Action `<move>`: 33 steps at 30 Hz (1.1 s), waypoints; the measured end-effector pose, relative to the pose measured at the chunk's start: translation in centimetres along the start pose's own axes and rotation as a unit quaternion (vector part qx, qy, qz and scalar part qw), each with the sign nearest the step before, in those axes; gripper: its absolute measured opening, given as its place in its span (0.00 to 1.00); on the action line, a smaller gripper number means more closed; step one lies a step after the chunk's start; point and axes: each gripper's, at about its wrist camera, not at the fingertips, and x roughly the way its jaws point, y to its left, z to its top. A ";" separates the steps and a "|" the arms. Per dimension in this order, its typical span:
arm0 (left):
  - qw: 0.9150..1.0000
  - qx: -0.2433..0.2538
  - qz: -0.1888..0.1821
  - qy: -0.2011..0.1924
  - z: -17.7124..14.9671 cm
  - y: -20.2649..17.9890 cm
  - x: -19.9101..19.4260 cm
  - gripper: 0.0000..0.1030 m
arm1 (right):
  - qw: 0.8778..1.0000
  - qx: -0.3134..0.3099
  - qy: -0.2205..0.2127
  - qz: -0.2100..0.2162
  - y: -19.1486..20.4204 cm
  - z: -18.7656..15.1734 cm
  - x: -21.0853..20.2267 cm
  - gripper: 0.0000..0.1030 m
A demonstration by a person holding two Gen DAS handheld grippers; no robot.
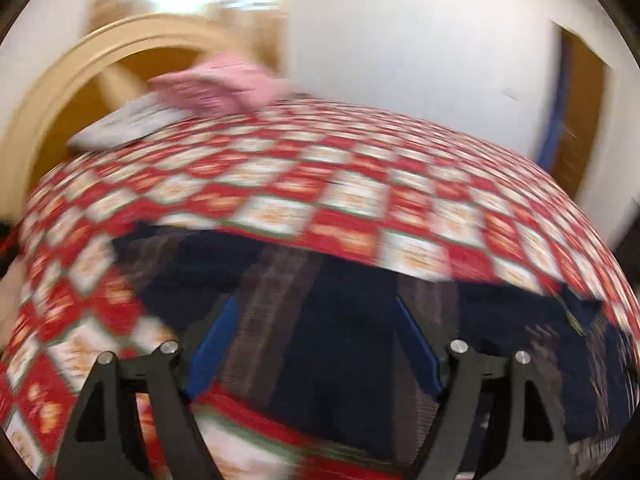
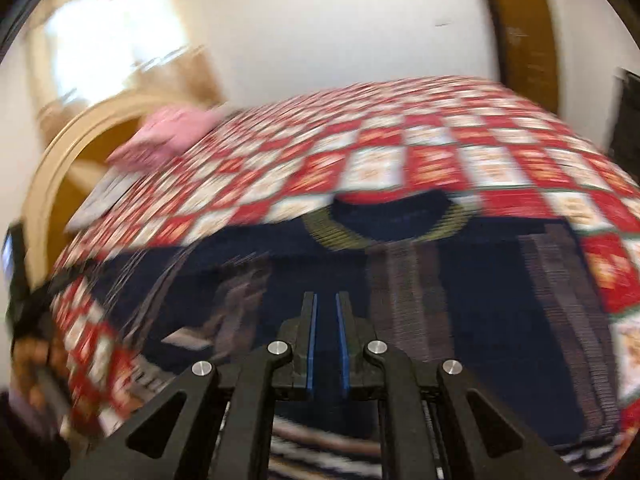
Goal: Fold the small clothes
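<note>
A navy garment with brown stripes (image 1: 340, 340) lies flat on the red-and-white checked tablecloth (image 1: 280, 184). My left gripper (image 1: 316, 312) hovers over it with its blue-padded fingers (image 1: 218, 332) spread wide, open, and nothing gripped between them. In the right wrist view the same garment (image 2: 480, 280) shows its olive-ribbed collar (image 2: 384, 236) towards the far side. My right gripper (image 2: 326, 300) sits above the garment's middle, its blue pads (image 2: 312, 340) drawn together to a narrow slit. No cloth shows between them. Both views are motion-blurred.
A pink cloth (image 1: 224, 88) and a pale folded item (image 1: 128, 124) rest at the table's far left corner. Behind them curves a wooden chair back (image 1: 80, 64). A white wall and a brown door (image 1: 580, 112) stand beyond the table. Black-and-white striped fabric (image 2: 320, 452) shows under the right gripper.
</note>
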 end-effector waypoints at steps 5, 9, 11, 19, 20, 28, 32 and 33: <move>0.990 -0.100 0.100 0.002 1.3 9.6 2.4 0.79 | 0.997 -0.062 0.051 0.016 5.2 -2.6 4.1 0.09; 0.979 -0.162 0.119 0.033 1.2 14.0 5.6 0.78 | 0.996 -0.061 0.058 0.004 5.9 -4.1 4.9 0.10; 0.973 -0.192 0.117 0.052 0.9 15.4 7.3 0.77 | 0.996 -0.064 0.059 0.004 5.8 -3.9 4.9 0.10; 0.967 -0.232 0.083 0.065 0.3 15.3 10.5 0.70 | 0.992 -0.100 0.064 0.047 7.6 -4.6 5.4 0.68; 0.968 -0.226 0.088 0.065 0.4 15.1 10.6 0.68 | 0.990 -0.123 0.065 0.032 8.5 -4.8 5.6 0.72; 0.974 -0.216 0.038 0.054 1.2 15.1 10.5 0.07 | 0.980 -0.192 0.047 -0.025 11.4 -6.0 5.1 0.81; 0.977 -0.206 0.037 0.032 1.8 14.0 8.9 0.06 | 0.988 -0.153 0.006 -0.025 9.8 -5.0 2.3 0.81; 0.978 -0.204 0.029 0.019 2.1 13.5 8.0 0.06 | 0.989 -0.143 -0.001 -0.030 9.2 -4.7 1.8 0.81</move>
